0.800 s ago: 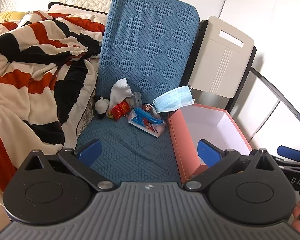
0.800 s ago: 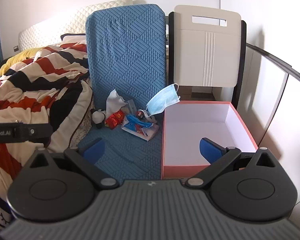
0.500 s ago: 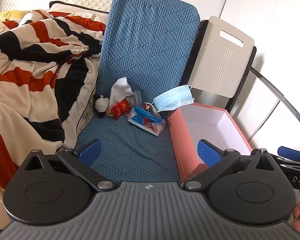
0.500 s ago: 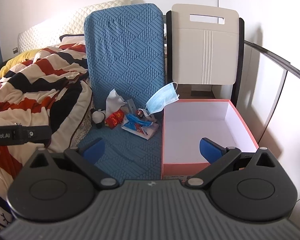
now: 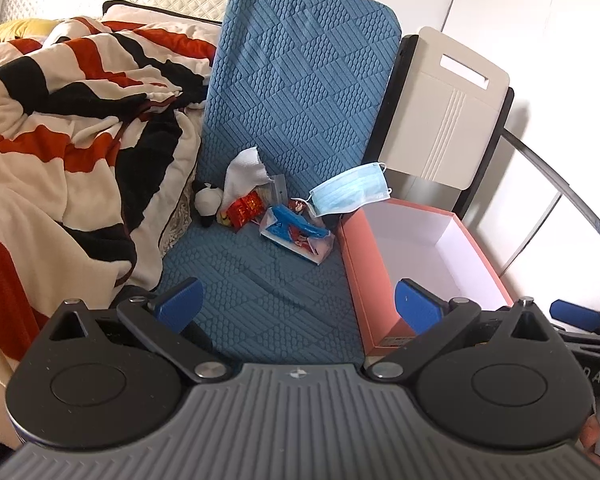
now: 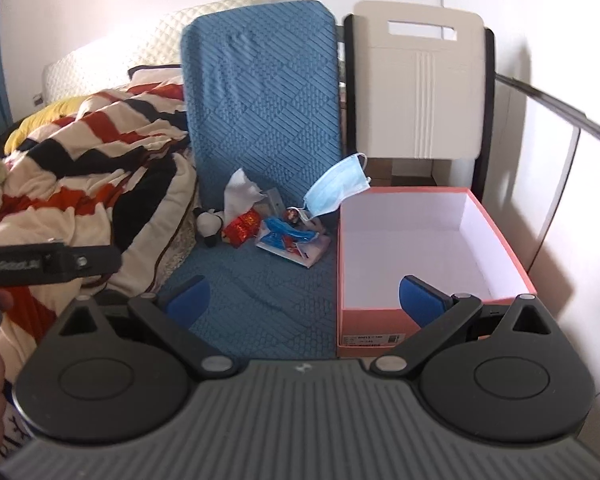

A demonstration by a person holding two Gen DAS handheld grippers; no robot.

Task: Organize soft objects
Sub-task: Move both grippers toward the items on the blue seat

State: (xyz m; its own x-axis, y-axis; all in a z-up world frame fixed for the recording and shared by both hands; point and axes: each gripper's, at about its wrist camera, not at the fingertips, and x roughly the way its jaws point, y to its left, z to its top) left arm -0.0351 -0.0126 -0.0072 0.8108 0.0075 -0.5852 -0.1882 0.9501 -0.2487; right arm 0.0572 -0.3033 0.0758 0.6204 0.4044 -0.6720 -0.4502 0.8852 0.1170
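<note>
A striped blanket [image 5: 72, 128] lies heaped beside the blue quilted mat [image 5: 284, 128]. On the mat's right edge sits an open pink box [image 6: 432, 240], nothing inside. A face mask [image 5: 350, 194], tissue packet [image 5: 298, 236], white tissue [image 5: 242, 170] and small plush [image 5: 208, 202] cluster at the mat's fold. Left gripper [image 5: 298, 304] and right gripper [image 6: 306, 300] hover with fingers spread, holding nothing.

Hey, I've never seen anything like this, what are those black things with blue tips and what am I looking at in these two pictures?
Those are two hand-held grippers, each with a camera looking along its blue fingers. One picture is from the left gripper, the other from the right gripper. Both are open and hold nothing. Ahead, on a blue mat, lies a small pile: a face mask, a tissue pack, a white cloth, a red packet and a small plush toy. Beside it sits an empty pink box.
</note>
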